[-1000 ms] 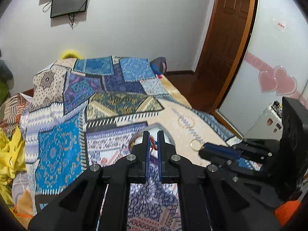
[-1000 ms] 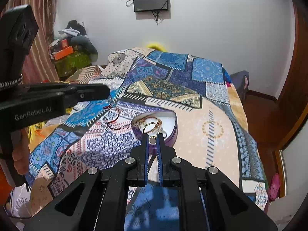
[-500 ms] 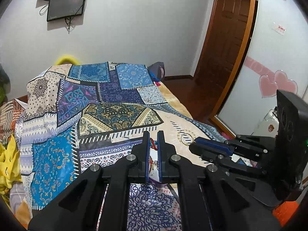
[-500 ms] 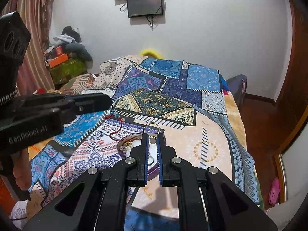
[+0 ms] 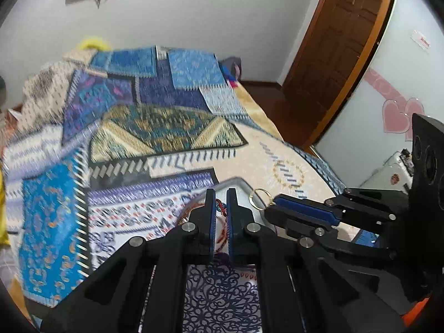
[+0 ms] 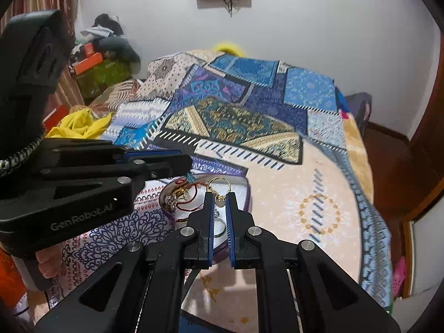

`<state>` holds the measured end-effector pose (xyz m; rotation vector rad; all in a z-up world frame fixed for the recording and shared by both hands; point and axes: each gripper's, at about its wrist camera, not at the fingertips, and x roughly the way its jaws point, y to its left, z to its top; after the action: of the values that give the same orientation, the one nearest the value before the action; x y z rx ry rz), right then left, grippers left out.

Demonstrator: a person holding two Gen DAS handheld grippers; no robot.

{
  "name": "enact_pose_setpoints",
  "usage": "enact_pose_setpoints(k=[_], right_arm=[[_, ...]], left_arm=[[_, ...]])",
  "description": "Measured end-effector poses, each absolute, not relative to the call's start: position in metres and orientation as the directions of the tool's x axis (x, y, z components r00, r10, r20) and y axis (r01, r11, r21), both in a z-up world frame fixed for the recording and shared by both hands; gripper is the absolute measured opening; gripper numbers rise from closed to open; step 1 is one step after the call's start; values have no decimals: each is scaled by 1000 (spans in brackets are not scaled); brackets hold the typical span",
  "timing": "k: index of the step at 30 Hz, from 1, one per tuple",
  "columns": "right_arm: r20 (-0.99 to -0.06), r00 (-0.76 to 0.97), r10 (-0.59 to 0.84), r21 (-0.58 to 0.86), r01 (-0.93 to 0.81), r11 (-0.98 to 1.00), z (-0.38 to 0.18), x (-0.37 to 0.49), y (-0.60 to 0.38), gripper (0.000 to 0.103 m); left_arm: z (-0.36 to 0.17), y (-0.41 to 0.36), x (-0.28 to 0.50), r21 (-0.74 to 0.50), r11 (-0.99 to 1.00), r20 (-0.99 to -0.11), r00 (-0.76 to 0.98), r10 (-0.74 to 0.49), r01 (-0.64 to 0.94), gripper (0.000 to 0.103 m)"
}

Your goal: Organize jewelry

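A silver heart-shaped tin lies open on the patchwork bedspread and holds several pieces of jewelry. My right gripper is shut on a gold ring and holds it over the tin; the ring also shows in the left wrist view. My left gripper is shut on a red and blue braided cord, which hangs down into the tin. In the right wrist view the left gripper comes in from the left, just above the tin's left rim.
The patchwork bedspread covers the bed. Yellow cloth and piled boxes lie at the far left. A wooden door stands at the right, with bare floor beside the bed.
Both grippers have come down and closer over the tin, still holding the ring and the cord. The cord now trails into the tin.
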<state>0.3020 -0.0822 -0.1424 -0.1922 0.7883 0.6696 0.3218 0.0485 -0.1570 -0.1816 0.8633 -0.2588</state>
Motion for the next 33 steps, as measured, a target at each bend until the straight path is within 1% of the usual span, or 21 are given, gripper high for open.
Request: enact_pose_setpoints(k=[3,8,10,12,13,15,16,18,23,28,31,33], right_arm=[[-724,495,481,94,-619,780,-149,307,-81,7],[-750,468,468,103,-616,781,-157,310,-80,7],[-759,448,472,122,-615,779,-158,312,-81,8],[-759,439,481,142,-610,780,-156,312,-84,10],[-754,442,485,149,-605,782,-153,311,-86,11],[-741,457,492,154,-597,787,-145,307,-90,11],[-732,469,494,154,-593,791,-140,305,-93,11],[-706,501,500,149,-585,797,-128,297,-100,11],[-628,583,516,139,-568,811,-88,273,-115,11],[-493,685,536,108,-564,819,-36,228,-133,11],[-397,742,540,77,-560,825,-8,193,-141,11],[-337,770,542,55,-558,828,8,170,-145,11]], left_arm=[[-165,50,326,-291,946,-736,599,-317,144,5],[-166,48,324,-278,949,-739,599,-308,146,6],[-163,49,321,-265,953,-739,604,-298,145,10],[-157,48,316,-240,960,-747,605,-276,141,18],[-154,49,313,-229,963,-746,609,-267,142,20],[-143,48,302,-195,970,-744,623,-242,144,26],[-139,48,297,-177,974,-741,632,-228,144,28],[-126,46,281,-124,982,-727,661,-185,139,33],[-91,46,247,-88,989,-676,722,-149,122,36],[-44,48,207,-103,990,-578,804,-140,98,39],[-16,48,180,-128,985,-508,846,-162,111,45],[1,46,161,-128,984,-460,871,-170,124,51]])
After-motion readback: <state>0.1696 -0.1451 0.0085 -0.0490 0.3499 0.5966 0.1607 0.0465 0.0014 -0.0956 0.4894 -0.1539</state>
